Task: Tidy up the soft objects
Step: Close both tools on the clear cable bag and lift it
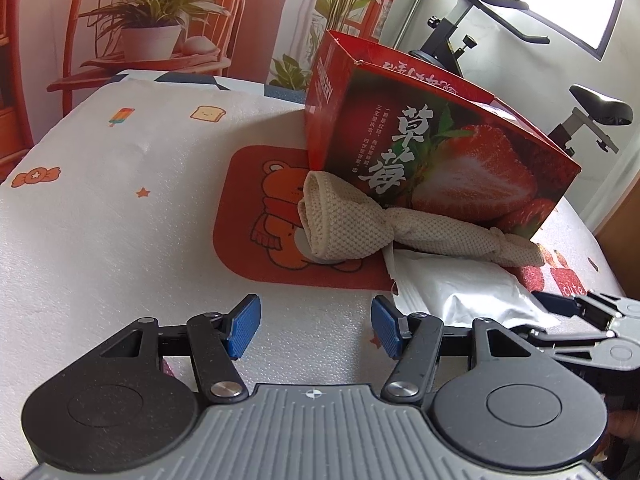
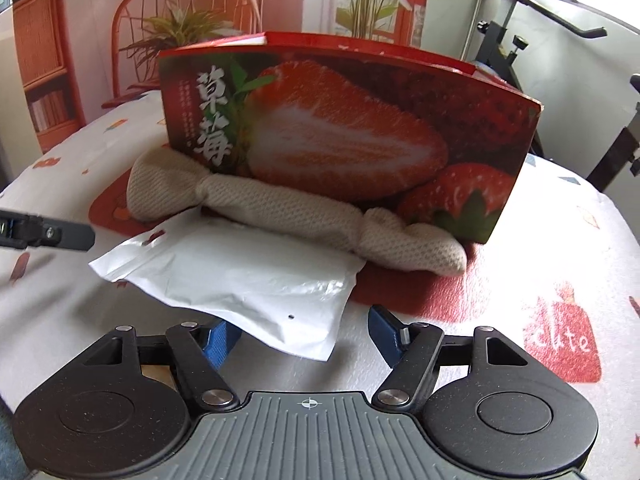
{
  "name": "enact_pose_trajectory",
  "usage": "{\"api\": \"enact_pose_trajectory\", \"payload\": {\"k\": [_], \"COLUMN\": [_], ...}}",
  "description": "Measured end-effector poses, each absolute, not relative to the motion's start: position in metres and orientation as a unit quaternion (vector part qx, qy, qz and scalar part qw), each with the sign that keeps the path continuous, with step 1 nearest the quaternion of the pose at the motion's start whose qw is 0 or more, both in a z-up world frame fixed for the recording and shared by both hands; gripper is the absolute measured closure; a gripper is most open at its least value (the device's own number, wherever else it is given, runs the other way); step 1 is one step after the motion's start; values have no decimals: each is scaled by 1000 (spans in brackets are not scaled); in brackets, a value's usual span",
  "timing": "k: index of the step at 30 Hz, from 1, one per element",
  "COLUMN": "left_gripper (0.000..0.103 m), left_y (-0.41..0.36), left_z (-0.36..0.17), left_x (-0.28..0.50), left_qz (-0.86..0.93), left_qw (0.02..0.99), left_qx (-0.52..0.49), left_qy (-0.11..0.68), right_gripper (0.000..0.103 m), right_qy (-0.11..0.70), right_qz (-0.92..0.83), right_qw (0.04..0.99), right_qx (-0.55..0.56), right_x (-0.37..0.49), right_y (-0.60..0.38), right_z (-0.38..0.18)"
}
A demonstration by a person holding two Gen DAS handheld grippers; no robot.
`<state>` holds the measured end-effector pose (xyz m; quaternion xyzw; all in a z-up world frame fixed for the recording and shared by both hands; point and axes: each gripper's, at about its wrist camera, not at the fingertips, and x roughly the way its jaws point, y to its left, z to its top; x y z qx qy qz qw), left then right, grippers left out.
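A knotted beige knit cloth lies on the table against the front of a red strawberry box. A white plastic pouch lies in front of the cloth. My left gripper is open and empty, short of the cloth and left of the pouch. My right gripper is open, its fingers either side of the pouch's near corner; its left pad is partly hidden under the pouch. It also shows at the right edge of the left wrist view.
A red bear mat lies under the cloth's left end. The white patterned tablecloth covers the table. A chair with a potted plant stands behind; an exercise bike is at the back right.
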<state>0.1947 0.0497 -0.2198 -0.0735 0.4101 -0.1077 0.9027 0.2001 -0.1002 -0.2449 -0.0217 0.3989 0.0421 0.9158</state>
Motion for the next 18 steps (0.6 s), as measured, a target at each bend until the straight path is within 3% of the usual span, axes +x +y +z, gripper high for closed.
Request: {"api": "enact_pose_trajectory", "payload": {"k": [18], "left_gripper": [40], "left_y": [42], "left_z": [-197], "left_x": [217], "left_qz": [-186], "left_qw": [911], "left_qx": [-89], "left_qy": [358], "right_gripper": [37], "right_qy": [353], "right_qz": [68], "right_qw": [933], "right_qx": [-2], "right_x": [237], "right_y": [-112], "right_z": [-227]}}
